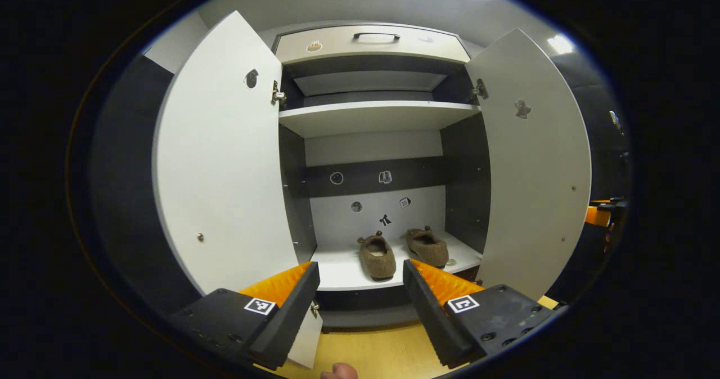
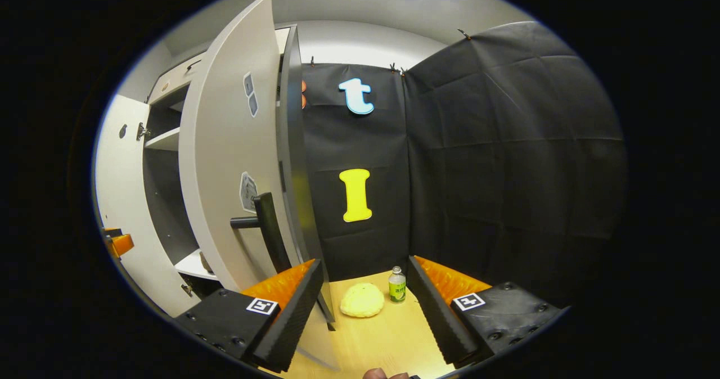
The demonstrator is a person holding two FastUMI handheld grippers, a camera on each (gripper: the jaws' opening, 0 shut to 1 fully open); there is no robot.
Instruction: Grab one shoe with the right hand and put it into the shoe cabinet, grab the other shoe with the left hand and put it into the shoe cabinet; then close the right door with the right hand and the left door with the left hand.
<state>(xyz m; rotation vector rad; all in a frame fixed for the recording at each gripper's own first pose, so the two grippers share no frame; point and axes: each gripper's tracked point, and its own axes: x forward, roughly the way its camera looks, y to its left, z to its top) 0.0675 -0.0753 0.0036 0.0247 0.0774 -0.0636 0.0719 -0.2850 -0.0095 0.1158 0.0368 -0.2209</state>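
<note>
We see two fuzzy brown shoes [image 1: 402, 251] on a white shelf [image 1: 343, 269], pale grey doors [image 1: 225, 159], a yellow sponge [image 2: 361, 299], and a green-labelled bottle [image 2: 397, 285].

Staged booth – black cloth wall [image 2: 506, 143] (draped) behind cabinet [image 2: 225, 143].

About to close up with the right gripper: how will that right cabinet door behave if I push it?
The right door will probably swing rather than slide, since hinges show at its inner edge. It looks like a tall, thin, rigid panel, so likely light and quick to move. Its smooth face may be slippery; the black handle probably gives surer contact.
</note>
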